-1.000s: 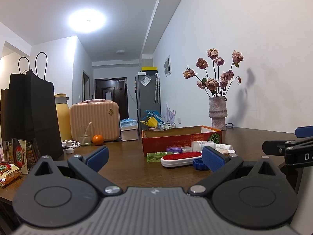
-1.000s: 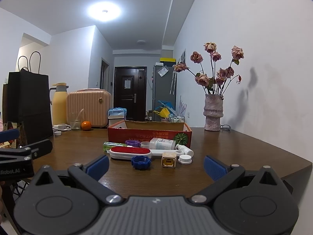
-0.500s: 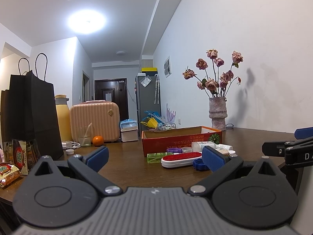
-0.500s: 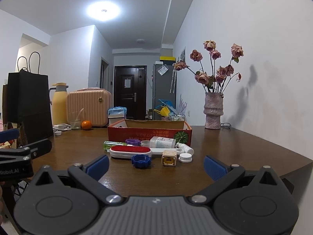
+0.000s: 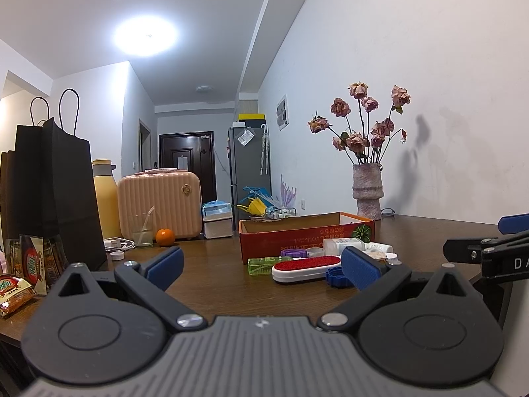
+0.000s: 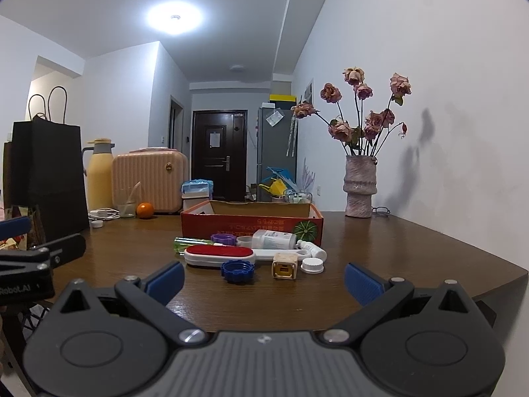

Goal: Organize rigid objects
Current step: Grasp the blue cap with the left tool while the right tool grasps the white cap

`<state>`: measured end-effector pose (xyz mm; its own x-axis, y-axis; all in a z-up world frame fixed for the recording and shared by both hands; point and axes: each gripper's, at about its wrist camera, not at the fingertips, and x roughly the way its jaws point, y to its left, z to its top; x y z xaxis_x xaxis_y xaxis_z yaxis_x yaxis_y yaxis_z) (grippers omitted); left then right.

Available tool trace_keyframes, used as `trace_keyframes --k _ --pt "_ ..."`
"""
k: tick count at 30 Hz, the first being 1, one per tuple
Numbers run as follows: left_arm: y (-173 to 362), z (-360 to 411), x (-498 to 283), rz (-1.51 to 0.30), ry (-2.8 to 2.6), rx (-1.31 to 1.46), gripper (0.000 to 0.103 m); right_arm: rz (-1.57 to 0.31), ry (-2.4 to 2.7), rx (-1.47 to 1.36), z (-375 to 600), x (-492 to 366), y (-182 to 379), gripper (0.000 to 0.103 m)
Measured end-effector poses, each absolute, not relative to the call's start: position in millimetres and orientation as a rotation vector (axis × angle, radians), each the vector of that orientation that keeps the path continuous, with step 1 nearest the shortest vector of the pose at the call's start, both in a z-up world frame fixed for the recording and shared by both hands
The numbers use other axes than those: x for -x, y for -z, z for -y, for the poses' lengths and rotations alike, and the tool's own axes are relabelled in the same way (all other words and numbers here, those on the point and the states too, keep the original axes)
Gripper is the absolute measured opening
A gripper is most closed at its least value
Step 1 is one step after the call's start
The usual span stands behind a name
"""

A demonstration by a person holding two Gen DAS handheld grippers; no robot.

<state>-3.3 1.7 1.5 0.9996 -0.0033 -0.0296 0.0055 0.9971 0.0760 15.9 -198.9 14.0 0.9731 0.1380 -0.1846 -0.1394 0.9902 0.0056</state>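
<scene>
A red cardboard box (image 6: pixel 251 223) stands open on the brown table (image 6: pixel 413 254). In front of it lie a red-and-white lint brush (image 6: pixel 220 255), a blue cap (image 6: pixel 237 270), a small yellow cube (image 6: pixel 285 267), a white cap (image 6: pixel 312 265), a white bottle (image 6: pixel 273 239), a purple lid (image 6: pixel 224 239) and a green clear case (image 6: pixel 190 242). My right gripper (image 6: pixel 263 281) is open and empty, short of these items. My left gripper (image 5: pixel 261 266) is open and empty, to their left; the box (image 5: pixel 297 238) and brush (image 5: pixel 305 266) show there.
A vase of dried roses (image 6: pixel 360 185) stands at the back right. A black paper bag (image 5: pixel 53 192), a yellow flask (image 5: pixel 105 201), a pink case (image 5: pixel 160 203), a glass (image 5: pixel 142 230), an orange (image 5: pixel 165 236) and snack packets (image 5: pixel 16 289) crowd the table's left side.
Both grippers have risen and edged forward slightly. Nothing on the table has moved.
</scene>
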Motion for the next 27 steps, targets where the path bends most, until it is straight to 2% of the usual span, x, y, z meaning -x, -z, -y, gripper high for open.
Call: trace_keyframes --k 15,19,27 --pt "7 -7 -27 -0.041 0.026 -0.12 0.103 -0.186 -0.083 -0.004 217 -41 3 0.103" --pt "15 -3 -50 -0.104 0.052 -0.175 0.103 -0.168 -0.096 -0.036 229 -63 18 0.103" --pt "12 7 -124 -0.294 0.109 -0.067 0.103 -0.409 0.012 -0.002 233 -134 18 0.103"
